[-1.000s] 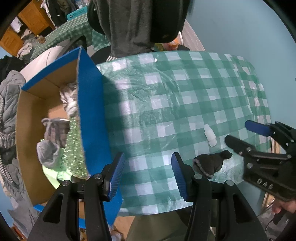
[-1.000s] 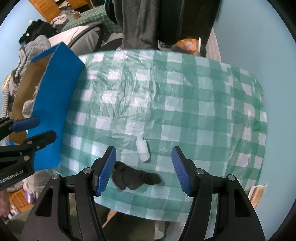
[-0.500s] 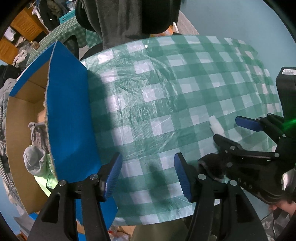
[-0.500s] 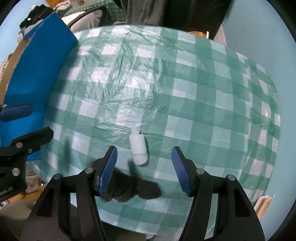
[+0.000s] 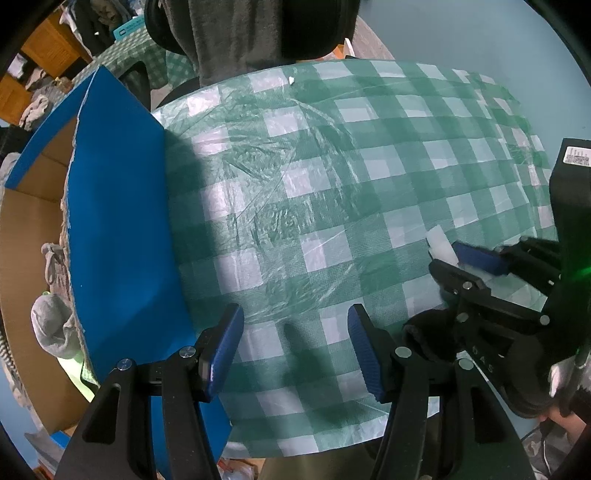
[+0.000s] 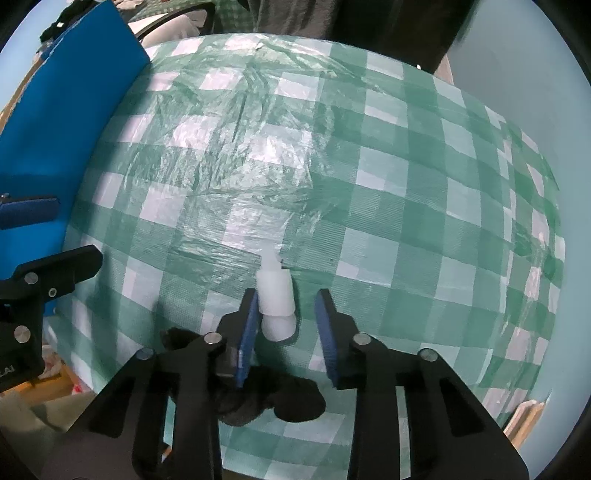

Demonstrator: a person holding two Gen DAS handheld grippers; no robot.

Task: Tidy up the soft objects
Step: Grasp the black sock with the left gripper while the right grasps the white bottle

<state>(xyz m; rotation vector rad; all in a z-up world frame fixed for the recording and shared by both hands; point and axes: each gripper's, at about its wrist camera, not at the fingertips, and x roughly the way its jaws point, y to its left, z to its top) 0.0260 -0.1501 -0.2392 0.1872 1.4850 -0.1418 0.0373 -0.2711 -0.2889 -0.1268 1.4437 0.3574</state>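
Note:
A small white soft piece (image 6: 275, 288) lies on the green checked tablecloth (image 6: 369, 184). My right gripper (image 6: 286, 295) points down around it with its jaws closing. The left pad touches the piece; a gap shows at the right pad. A black cloth item (image 6: 280, 406) lies just below, partly under the fingers. In the left wrist view the white piece (image 5: 437, 240) sits between the right gripper's fingers (image 5: 443, 258), beside the black item (image 5: 424, 328). My left gripper (image 5: 295, 343) hangs open over bare cloth, holding nothing.
A blue cardboard box (image 5: 118, 221) stands at the table's left edge, with grey socks (image 5: 51, 328) inside. A chair draped in dark clothing (image 5: 240, 33) is at the far edge. A hand (image 5: 565, 421) holds the right gripper. The table's near edge is close below both grippers.
Both grippers have come down toward the table. The right gripper's jaws have narrowed around the white piece. The left gripper's jaws stay wide.

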